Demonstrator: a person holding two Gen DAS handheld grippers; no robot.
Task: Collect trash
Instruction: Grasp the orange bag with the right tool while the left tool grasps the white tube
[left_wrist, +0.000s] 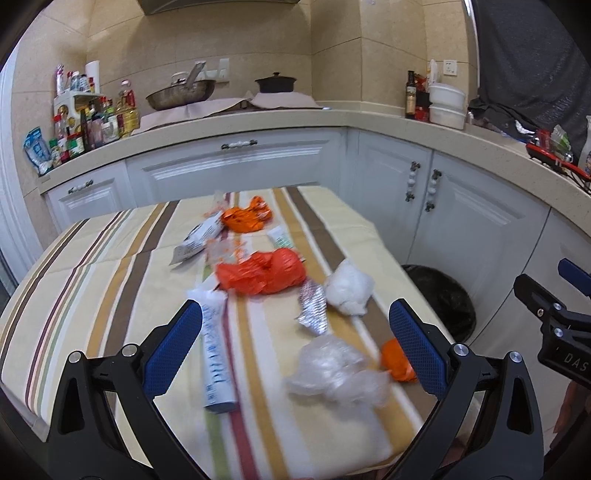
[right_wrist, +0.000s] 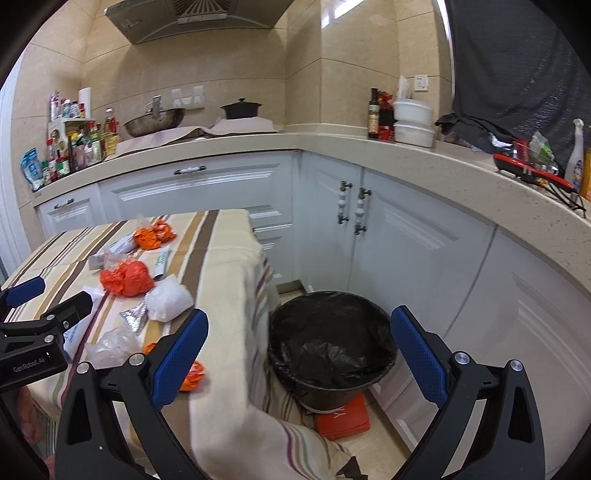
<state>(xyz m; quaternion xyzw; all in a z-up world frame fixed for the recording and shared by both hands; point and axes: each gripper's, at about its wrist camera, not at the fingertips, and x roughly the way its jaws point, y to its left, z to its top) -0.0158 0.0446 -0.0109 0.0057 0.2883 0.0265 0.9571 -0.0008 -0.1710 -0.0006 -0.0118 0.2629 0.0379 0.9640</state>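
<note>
Both grippers empty: left gripper (left_wrist: 295, 347) spread wide above the near edge of the striped-cloth table (left_wrist: 92, 266), right gripper (right_wrist: 299, 354) equally wide, aimed at the black-lined round trash bin (right_wrist: 332, 343) on the floor just off the table's right edge. Bin looks empty, so progress roughly zero. Left on the cloth: crumpled clear plastic (left_wrist: 336, 369), white paper tube wrapper (left_wrist: 216, 354), small orange scrap (left_wrist: 395, 360) at the right edge, silver foil (left_wrist: 314, 306), white wad (left_wrist: 349, 286), orange bags (left_wrist: 262, 271), more at the far edge.

My left gripper (left_wrist: 295, 347) hangs with fingers (left_wrist: 173, 347) spread wide, nothing between them; my right gripper (right_wrist: 299, 354), alongside at its right, likewise gapes, fingers (right_wrist: 419, 354) empty.
</note>
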